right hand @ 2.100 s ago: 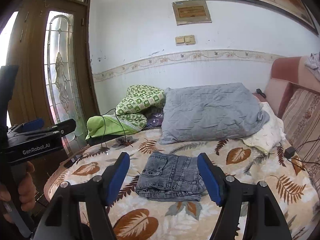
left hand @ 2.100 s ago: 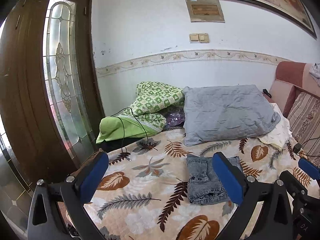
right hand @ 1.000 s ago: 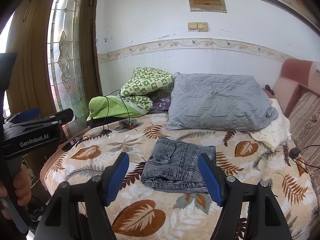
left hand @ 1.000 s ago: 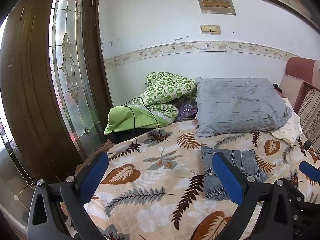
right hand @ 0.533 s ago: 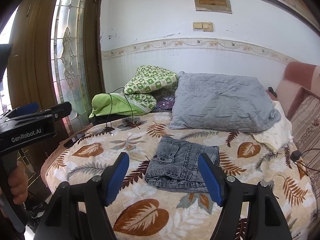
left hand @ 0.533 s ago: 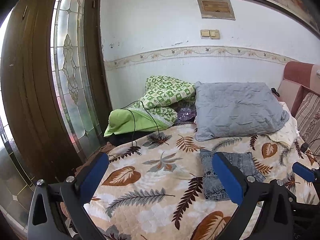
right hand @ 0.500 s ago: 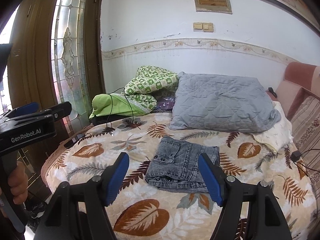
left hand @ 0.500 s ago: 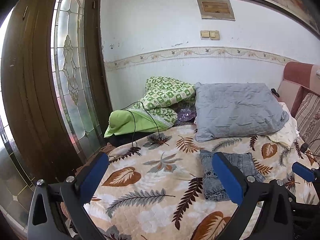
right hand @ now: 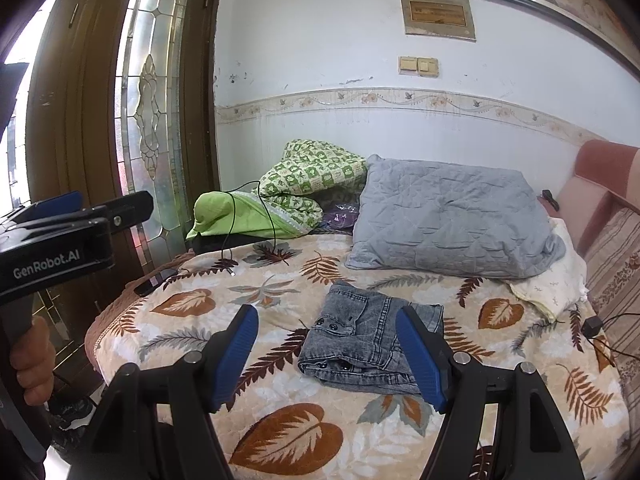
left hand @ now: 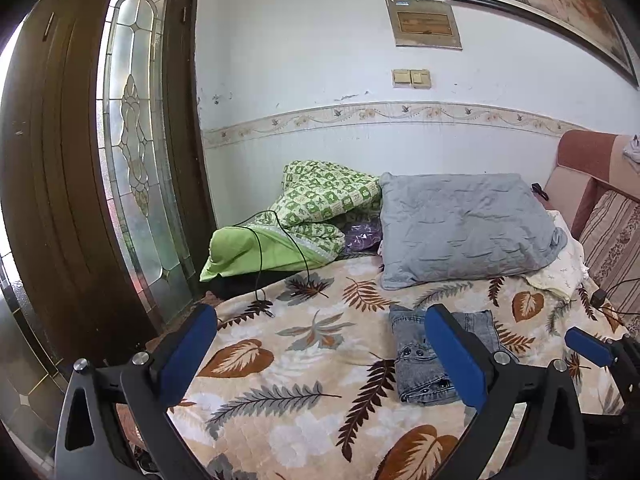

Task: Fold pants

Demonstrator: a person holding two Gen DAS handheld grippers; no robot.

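In the left wrist view, we are looking past our left gripper (left hand: 320,344), its 2 blue pads spread wide and holding nothing. The pants (left hand: 416,352), grey denim folded into a compact bundle, are lying on the leaf-print blanket (left hand: 304,364) at about 3 o'clock, partly hidden behind the right-hand pad. A grey pillow (left hand: 464,228) is sitting beyond them at 1 o'clock, with a green quilt (left hand: 320,208) to its left at 12 o'clock. A blue pad tip of the right gripper is poking in at 4 o'clock.

In the right wrist view, we are seeing our right gripper (right hand: 326,352) released too, hovering above the blanket with nothing between its pads. The pants are lying near frame centre, their right edge behind the right-hand pad. The left gripper, gripped by a hand (right hand: 32,360), is showing at 9 o'clock.
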